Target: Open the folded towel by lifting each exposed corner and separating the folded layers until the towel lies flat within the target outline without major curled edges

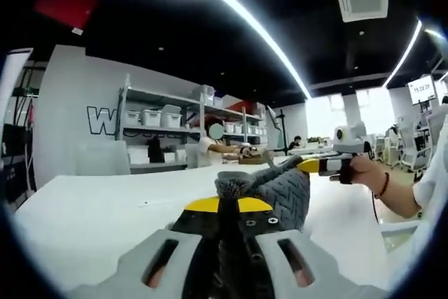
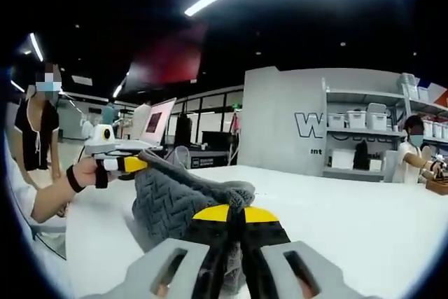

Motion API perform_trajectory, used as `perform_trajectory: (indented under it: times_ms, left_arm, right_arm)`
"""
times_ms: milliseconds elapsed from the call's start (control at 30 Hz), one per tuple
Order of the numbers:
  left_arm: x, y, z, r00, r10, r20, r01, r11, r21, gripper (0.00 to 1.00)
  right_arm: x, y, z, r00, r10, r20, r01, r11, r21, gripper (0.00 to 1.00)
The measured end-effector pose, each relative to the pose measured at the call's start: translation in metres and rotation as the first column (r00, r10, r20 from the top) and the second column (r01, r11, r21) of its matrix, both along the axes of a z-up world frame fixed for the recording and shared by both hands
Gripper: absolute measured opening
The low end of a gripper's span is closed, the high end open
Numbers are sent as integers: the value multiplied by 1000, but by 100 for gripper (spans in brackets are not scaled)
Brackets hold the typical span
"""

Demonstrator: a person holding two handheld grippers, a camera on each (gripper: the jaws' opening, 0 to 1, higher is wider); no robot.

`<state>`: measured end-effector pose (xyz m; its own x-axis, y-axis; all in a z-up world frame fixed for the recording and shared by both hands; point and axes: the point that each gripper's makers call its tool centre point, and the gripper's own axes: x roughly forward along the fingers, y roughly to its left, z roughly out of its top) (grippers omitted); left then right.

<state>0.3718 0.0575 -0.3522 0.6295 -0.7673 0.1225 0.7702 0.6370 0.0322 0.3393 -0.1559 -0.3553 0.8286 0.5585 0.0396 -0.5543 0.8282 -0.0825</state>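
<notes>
Left gripper view: the left gripper (image 1: 228, 209) rises from six o'clock, its yellow-tipped jaws pressed together on a bunched edge of the grey towel (image 1: 280, 197). The towel is lifted off the white table (image 1: 98, 208) and stretches away toward three o'clock, where the right gripper (image 1: 313, 166) has its yellow tip against the far end, held by a hand (image 1: 364, 173) with a dark wristband. Whether that tip grips the cloth cannot be told from here. Shelves (image 1: 161, 131) with white bins stand at ten o'clock behind the table, a person seated beside them.

Right gripper view: the right gripper (image 2: 235, 215) comes up from six o'clock, jaws clamped on a fold of the same towel (image 2: 168, 197). The ribbed cloth hangs above the table (image 2: 364, 222) and runs out toward nine o'clock, to the left gripper (image 2: 133, 164) in the person's other hand (image 2: 87, 173). A bystander (image 2: 35, 131) stands at nine o'clock; the shelves (image 2: 364, 138) sit at three o'clock.
</notes>
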Motion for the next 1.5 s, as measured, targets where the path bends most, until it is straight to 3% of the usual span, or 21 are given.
perform_trajectory:
  times_ms: [700,1500]
  left_arm:
    - [-38,6,-7,999,-35,26,35,999,-12,4]
    - [-66,0,-17,998,-64,26,64,998,21,4]
  right_arm:
    - [-29,5,-1,999,39,31,-38,999,-35,0]
    - [-58,0,-23,999,53,10,-52,997,-50,0]
